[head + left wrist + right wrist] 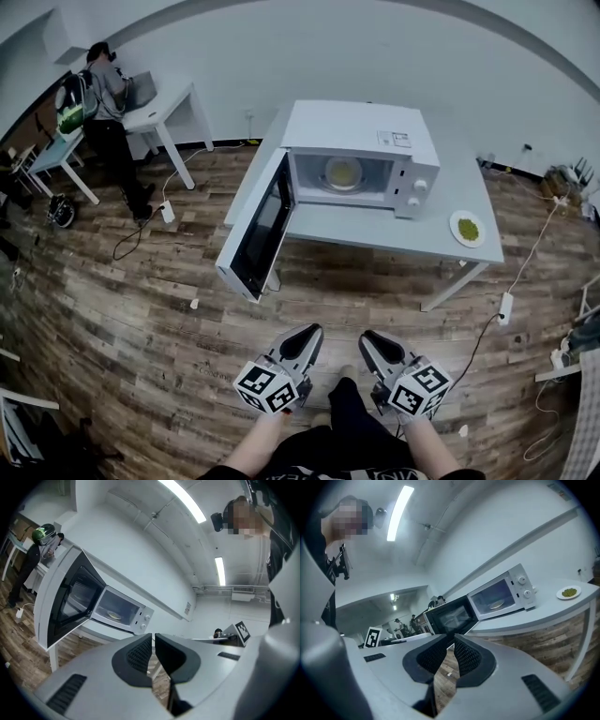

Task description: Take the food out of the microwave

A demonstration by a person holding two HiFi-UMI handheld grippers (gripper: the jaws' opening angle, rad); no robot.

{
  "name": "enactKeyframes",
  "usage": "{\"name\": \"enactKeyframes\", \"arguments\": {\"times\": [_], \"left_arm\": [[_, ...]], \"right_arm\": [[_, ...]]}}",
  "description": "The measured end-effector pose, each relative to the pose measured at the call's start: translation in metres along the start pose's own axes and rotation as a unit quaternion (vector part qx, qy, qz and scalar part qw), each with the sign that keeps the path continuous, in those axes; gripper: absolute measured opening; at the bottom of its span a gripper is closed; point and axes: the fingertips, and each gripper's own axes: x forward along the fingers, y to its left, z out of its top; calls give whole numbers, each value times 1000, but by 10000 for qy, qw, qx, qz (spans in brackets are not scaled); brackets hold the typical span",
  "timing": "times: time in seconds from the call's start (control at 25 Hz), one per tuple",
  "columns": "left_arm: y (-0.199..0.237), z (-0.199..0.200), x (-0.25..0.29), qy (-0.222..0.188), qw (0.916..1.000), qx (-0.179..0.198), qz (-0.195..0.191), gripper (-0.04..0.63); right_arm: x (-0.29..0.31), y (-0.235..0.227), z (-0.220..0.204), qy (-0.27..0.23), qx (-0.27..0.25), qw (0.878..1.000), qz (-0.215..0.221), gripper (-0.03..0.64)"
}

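Food lies inside the microwave, well apart from both tongs. Nearest, the left tongs and right tongs are held side by side above the floor, about level, pointing at it. Each tongs' own view shows its jaws together with nothing between them. The open door juts out past the left front corner of the surface. Only the head and right gripper views show a small plate of greens near the right edge. A person stands at a far desk.
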Motion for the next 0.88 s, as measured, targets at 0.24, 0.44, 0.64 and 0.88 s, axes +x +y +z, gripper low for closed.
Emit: {"name": "enactKeyframes", "arguments": {"times": [0.24, 0.44, 0.64, 0.88], "left_arm": [[26, 12, 60, -18, 10000, 35, 68, 26], [41, 21, 102, -19, 9999, 50, 87, 26], [56, 29, 132, -40, 9998, 62, 157, 26], [69, 32, 160, -2, 9997, 98, 233, 26]], "right_arm": [[31, -53, 29, -22, -189, 9998, -99, 63], [50, -88, 47, 34, -244, 9997, -83, 63], [68, -116, 62, 67, -248, 9997, -41, 63], [85, -142, 70, 147, -222, 9996, 24, 63]]}}
